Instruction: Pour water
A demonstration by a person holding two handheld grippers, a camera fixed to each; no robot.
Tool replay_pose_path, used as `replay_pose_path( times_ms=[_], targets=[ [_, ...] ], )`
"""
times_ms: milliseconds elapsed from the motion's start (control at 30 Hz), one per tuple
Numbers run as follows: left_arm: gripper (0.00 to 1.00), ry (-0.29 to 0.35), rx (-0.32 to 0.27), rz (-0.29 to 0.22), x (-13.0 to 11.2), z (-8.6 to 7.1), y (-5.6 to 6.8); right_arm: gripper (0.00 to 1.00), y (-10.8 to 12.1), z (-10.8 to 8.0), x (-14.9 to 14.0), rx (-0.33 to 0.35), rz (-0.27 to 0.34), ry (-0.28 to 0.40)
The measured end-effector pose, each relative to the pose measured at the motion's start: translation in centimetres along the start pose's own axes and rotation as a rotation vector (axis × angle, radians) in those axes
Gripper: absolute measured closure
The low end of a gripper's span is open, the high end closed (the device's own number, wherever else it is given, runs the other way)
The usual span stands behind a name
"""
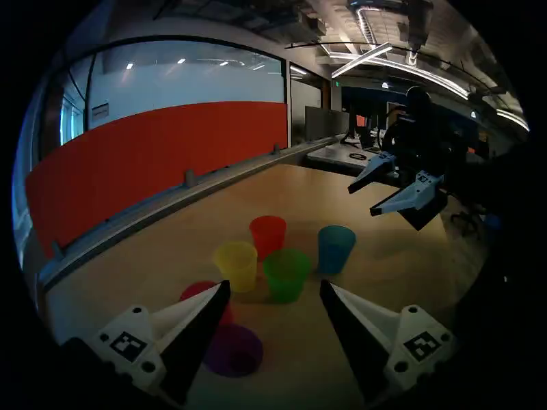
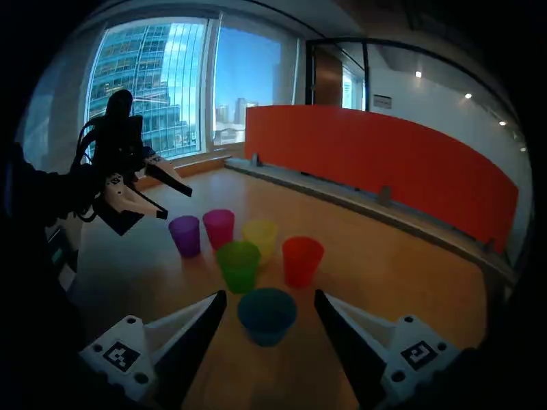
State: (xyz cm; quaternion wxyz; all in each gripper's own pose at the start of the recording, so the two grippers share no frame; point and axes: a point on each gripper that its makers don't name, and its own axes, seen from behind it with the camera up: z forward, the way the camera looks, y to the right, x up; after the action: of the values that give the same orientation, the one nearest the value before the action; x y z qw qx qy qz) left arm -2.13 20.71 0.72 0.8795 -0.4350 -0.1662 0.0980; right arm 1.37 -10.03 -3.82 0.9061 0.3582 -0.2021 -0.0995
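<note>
Several plastic cups stand upright in a cluster on a wooden table (image 1: 383, 273). In the left gripper view my left gripper (image 1: 273, 287) is open above a purple cup (image 1: 234, 350), with a magenta cup (image 1: 199, 291), a yellow cup (image 1: 236, 263), a green cup (image 1: 286, 272), a red cup (image 1: 267, 233) and a blue cup (image 1: 336, 247) beyond. The right gripper (image 1: 360, 199) hovers open at the far right. In the right gripper view my right gripper (image 2: 270, 295) stands open around the blue cup (image 2: 267, 314), apart from it. The left gripper (image 2: 174, 203) hangs open above the purple cup (image 2: 185, 234).
An orange partition (image 2: 383, 160) runs along the table's far edge. Big windows (image 2: 150, 89) stand behind the left gripper. Desks and office chairs (image 1: 410, 137) lie past the table's end. Bare tabletop (image 2: 410, 273) stretches to the right of the cups.
</note>
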Motion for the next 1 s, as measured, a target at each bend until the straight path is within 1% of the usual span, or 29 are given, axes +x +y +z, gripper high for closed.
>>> replay_pose_path(
  times_ms=[267,667,1000],
  targets=[
    [0.02,-0.005,0.000,-0.001,-0.1,0.3,-0.1,0.00,-0.2,1.0,-1.1,0.014,0.001,-0.021],
    [0.03,-0.019,-0.009,0.002,-0.5,1.0,0.1,0.00,-0.1,2.9,-3.4,0.019,-0.005,-0.066],
    [0.03,-0.024,-0.010,-0.006,-0.8,1.5,-0.3,0.00,0.3,4.3,-5.3,0.015,-0.002,-0.104]
  ],
)
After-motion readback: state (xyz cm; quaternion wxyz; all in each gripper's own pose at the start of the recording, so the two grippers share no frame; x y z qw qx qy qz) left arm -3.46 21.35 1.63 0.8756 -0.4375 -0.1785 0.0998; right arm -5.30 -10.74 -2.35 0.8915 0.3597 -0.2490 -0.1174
